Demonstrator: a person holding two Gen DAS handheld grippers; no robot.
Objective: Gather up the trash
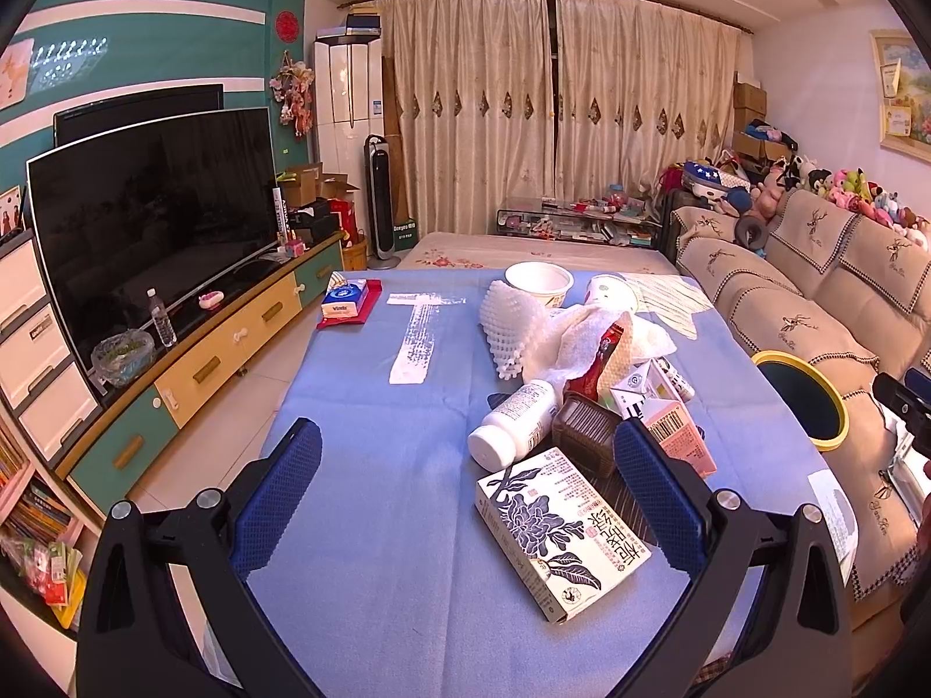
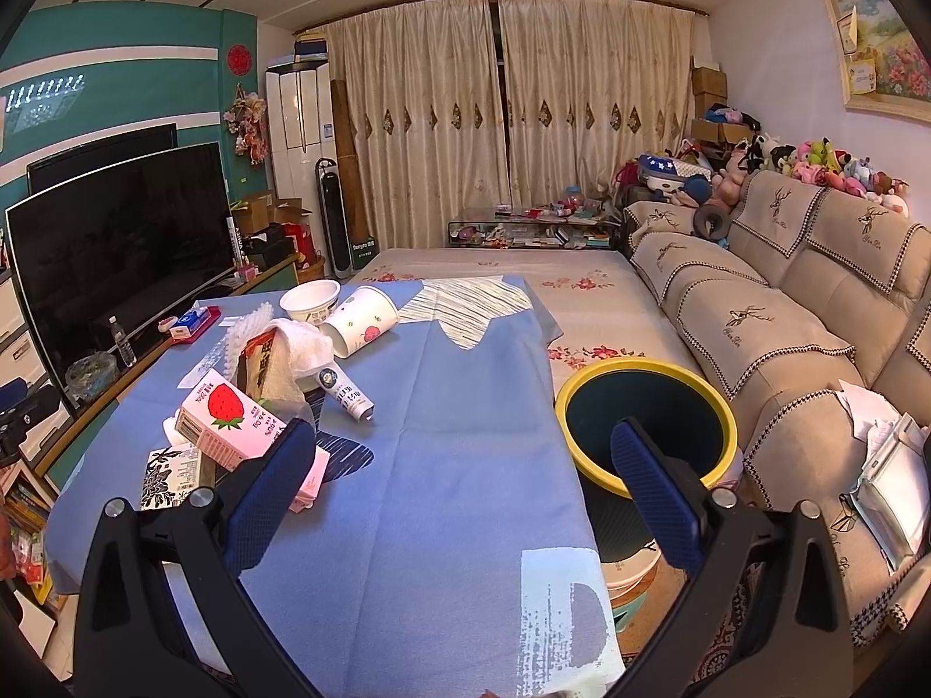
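A pile of trash lies on the blue tablecloth (image 1: 372, 465): a floral carton (image 1: 558, 529), a white bottle (image 1: 515, 421), a brown tub (image 1: 585, 427), white foam netting (image 1: 515, 320), a white bowl (image 1: 538, 282) and a paper cup (image 2: 361, 320). A strawberry carton (image 2: 230, 419) and a tube (image 2: 343, 387) show in the right wrist view. A yellow-rimmed bin (image 2: 646, 419) stands right of the table. My left gripper (image 1: 465, 465) is open and empty, just short of the pile. My right gripper (image 2: 462, 465) is open and empty above the table's right side.
A tissue pack on a red folder (image 1: 346, 302) lies at the table's far left. A TV (image 1: 151, 215) on a low cabinet stands left. A sofa (image 2: 785, 314) runs along the right, with papers (image 2: 884, 465) on it. A covered daybed (image 2: 494, 267) lies beyond the table.
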